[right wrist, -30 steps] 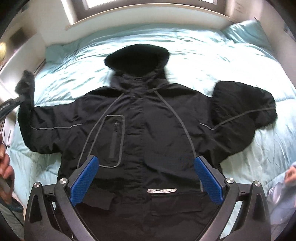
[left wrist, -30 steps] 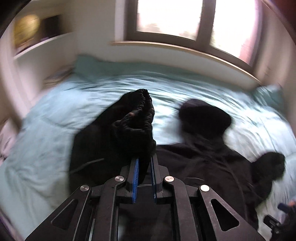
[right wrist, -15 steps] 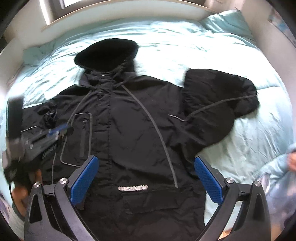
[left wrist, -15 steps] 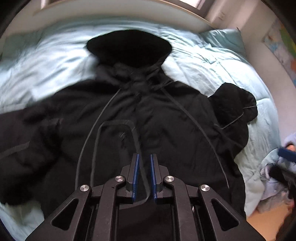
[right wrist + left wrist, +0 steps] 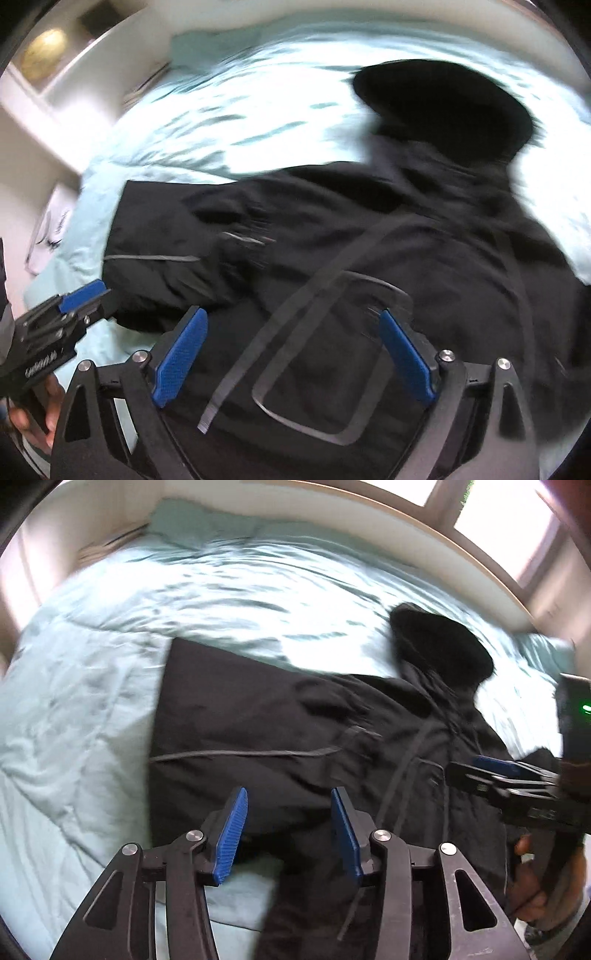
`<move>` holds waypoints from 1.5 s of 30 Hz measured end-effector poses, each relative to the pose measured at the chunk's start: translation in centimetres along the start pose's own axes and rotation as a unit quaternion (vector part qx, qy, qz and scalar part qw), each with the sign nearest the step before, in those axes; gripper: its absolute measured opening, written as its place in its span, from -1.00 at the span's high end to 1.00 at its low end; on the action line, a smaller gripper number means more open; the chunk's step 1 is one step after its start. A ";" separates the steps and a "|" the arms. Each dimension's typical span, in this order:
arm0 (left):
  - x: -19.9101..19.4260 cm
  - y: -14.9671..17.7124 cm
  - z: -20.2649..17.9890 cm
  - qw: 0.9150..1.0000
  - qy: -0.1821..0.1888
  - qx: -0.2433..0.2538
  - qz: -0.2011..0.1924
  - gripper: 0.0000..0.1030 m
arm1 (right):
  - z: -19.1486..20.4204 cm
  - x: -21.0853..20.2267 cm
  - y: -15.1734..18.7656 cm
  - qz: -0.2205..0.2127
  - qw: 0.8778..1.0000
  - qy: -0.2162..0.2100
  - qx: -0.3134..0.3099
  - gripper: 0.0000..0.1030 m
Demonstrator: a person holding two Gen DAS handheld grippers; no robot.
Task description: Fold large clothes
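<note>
So the left sleeve that was up in the air a second ago is now folded in across the black jacket [image 5: 295, 716], which lies spread on the bed [image 5: 74, 720], hood [image 5: 443, 107] toward the window. The left gripper [image 5: 288, 834] has let go, its jaws have just been opening and stand apart with nothing between them. The right gripper [image 5: 291, 354] hangs over the chest pocket, jaws spread wide, closing a touch, gripping nothing.
</note>
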State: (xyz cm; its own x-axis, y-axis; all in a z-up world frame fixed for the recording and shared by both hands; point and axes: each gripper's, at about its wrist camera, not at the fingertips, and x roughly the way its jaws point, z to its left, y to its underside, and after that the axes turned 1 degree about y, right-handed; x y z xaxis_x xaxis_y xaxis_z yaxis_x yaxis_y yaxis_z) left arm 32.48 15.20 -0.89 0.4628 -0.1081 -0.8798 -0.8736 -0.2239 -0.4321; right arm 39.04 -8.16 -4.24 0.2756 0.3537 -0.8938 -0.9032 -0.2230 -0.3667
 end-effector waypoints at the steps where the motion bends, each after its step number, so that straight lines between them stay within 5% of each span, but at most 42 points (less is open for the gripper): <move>1: 0.2 -0.3 0.6 1.000 -0.003 -0.005 0.002 0.06 | 0.7 1.2 -0.5 0.007 1.000 -0.011 -0.005 -0.82; 7: 2.4 -2.5 2.3 0.999 -0.029 -0.010 0.013 0.06 | 2.2 9.9 -3.8 0.057 0.997 -0.043 0.004 -0.65; 9: 3.1 -3.0 2.5 0.999 -0.035 -0.013 0.014 0.06 | 1.9 12.4 -4.0 0.084 0.993 -0.080 0.027 -0.48; 10: 3.6 -3.2 2.4 0.999 -0.037 -0.014 0.014 0.06 | 1.6 13.4 -3.9 0.096 0.990 -0.100 0.038 -0.20; 15: 4.3 -3.8 1.9 0.999 -0.043 -0.015 0.005 0.06 | 1.6 11.5 -3.2 0.058 0.990 -0.124 0.034 0.17; 21: 2.3 -4.0 -1.6 1.000 -0.001 0.021 -0.016 0.06 | 0.6 1.0 -1.6 -0.043 0.998 -0.040 -0.018 0.24; 27: 4.9 -3.4 -8.4 0.994 0.066 0.087 0.013 0.06 | -8.2 -8.5 3.7 -0.103 0.988 0.108 0.032 0.24; 33: 11.9 -2.2 -15.2 0.984 0.065 0.147 0.073 0.06 | -19.2 -8.5 9.7 -0.051 0.968 0.208 0.132 0.24; 37: 16.5 -1.4 -16.5 0.982 0.047 0.150 0.109 0.06 | -23.9 -4.3 13.0 0.004 0.960 0.203 0.195 0.24; 43: 18.1 -1.8 -17.4 0.979 0.021 0.162 0.124 0.06 | -24.7 -2.2 12.8 0.034 0.958 0.206 0.196 0.15; 45: 16.0 -2.2 -17.6 0.978 0.045 0.167 0.118 0.06 | -24.3 -3.9 12.3 0.032 0.960 0.202 0.193 0.11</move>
State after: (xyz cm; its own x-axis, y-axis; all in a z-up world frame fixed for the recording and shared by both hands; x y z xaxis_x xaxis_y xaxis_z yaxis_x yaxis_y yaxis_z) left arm 44.44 -3.13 -10.57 0.2403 -0.2063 -0.9485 -0.9511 0.1454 -0.2726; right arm 34.85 -34.36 -11.48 0.2504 -0.0477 -0.9670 -0.9555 0.1486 -0.2547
